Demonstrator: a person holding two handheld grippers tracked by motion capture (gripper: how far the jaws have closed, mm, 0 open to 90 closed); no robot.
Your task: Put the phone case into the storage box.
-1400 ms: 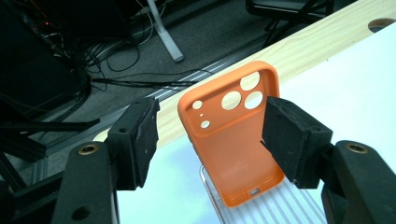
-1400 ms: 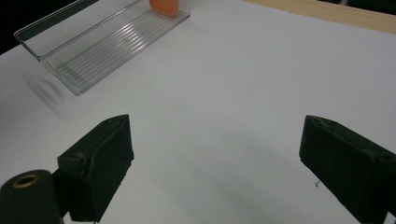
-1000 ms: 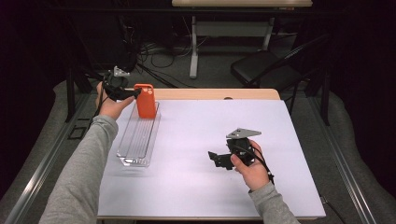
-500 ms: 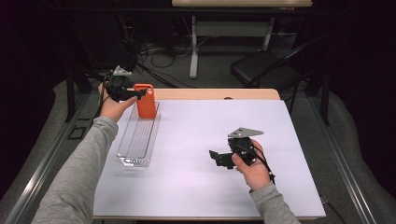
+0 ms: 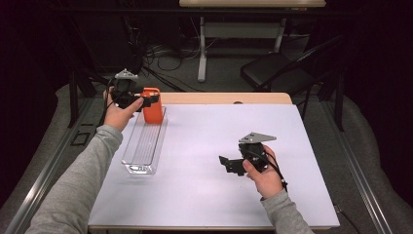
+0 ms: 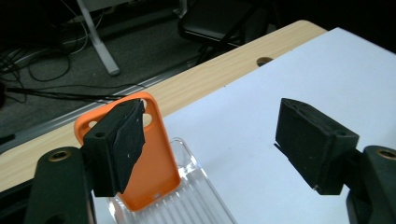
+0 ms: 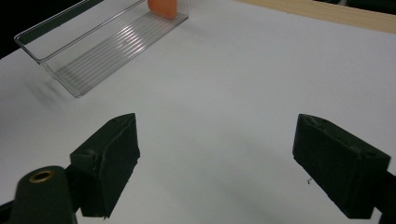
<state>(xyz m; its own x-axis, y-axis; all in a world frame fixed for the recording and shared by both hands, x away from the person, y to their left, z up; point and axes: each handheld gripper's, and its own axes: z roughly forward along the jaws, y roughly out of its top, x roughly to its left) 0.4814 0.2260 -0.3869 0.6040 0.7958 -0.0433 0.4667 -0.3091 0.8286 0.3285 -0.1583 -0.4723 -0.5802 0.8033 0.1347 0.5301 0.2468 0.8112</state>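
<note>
At the far end of the clear plastic tray (image 5: 144, 146), toward eleven o'clock on the table (image 5: 292, 195), an orange phone case (image 5: 152, 106) stands upright on its short edge, leaning against the tray's end wall. The tray is long and narrow with a ribbed floor, lying lengthwise along the left side of the white tabletop; the rest of it holds nothing else that can be seen.

Just beside the case, at its nine o'clock in the high view, the left gripper (image 5: 148, 98) is held level by the person's left hand (image 5: 118, 113). Its jaws have just been opening. In the left gripper view one pad (image 6: 119, 144) sits in front of the case's upper edge, the other stands well off over bare table, and the case is not pressed between them.

Well apart, toward four o'clock on the table, the right gripper (image 5: 228, 165) sits in the person's right hand (image 5: 263, 173), pointing toward nine o'clock. Its jaws stand wide apart over bare white surface with nothing between them. A strip of wood (image 5: 224, 98) shows along the table's far edge.
</note>
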